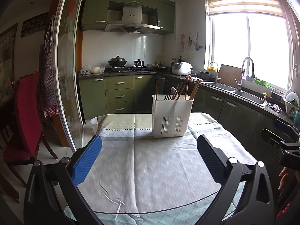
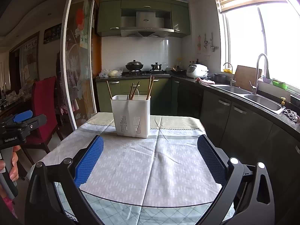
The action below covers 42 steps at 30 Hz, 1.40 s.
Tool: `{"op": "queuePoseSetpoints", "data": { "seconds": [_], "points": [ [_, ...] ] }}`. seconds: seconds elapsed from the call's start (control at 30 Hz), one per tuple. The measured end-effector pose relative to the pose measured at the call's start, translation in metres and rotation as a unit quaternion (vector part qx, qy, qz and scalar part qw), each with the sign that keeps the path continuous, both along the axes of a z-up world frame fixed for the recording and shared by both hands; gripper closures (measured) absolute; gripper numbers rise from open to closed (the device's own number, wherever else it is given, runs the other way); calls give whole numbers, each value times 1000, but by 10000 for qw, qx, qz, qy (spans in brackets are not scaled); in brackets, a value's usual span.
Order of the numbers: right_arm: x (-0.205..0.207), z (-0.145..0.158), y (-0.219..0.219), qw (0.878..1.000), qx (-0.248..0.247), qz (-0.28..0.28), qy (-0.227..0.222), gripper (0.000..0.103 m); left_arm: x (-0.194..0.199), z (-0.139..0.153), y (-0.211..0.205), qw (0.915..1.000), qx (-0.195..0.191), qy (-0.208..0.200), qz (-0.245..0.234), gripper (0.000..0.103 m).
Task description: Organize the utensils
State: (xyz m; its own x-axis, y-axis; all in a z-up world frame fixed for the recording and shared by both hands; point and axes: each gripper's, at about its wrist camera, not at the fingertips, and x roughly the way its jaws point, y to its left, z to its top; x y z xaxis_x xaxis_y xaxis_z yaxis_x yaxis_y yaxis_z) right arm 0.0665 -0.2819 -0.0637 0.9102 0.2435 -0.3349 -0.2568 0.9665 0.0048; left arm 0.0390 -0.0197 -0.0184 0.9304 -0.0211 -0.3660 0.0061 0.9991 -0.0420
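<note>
Chopsticks and a spoon stand in the white holder, at twelve o'clock on the cloth-covered table. Their long axes run near vertical, tips fanning toward one o'clock, because, we judge, the deep holder props them on end. We hold the left gripper and the right gripper spread wide and empty, low over the cloth and well short of the holder. No utensil lies loose on the table, so the sorting looks done.
</note>
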Motion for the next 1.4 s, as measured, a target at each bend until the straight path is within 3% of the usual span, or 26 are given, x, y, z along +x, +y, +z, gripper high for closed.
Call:
{"op": "queuePoseSetpoints", "data": {
  "seconds": [1.4],
  "points": [
    [-1, 2, 7, 10000, 13, 38, 17, 4, 0, 1, 4, 9999, -58, 70, 130, 6]
  ]
}}
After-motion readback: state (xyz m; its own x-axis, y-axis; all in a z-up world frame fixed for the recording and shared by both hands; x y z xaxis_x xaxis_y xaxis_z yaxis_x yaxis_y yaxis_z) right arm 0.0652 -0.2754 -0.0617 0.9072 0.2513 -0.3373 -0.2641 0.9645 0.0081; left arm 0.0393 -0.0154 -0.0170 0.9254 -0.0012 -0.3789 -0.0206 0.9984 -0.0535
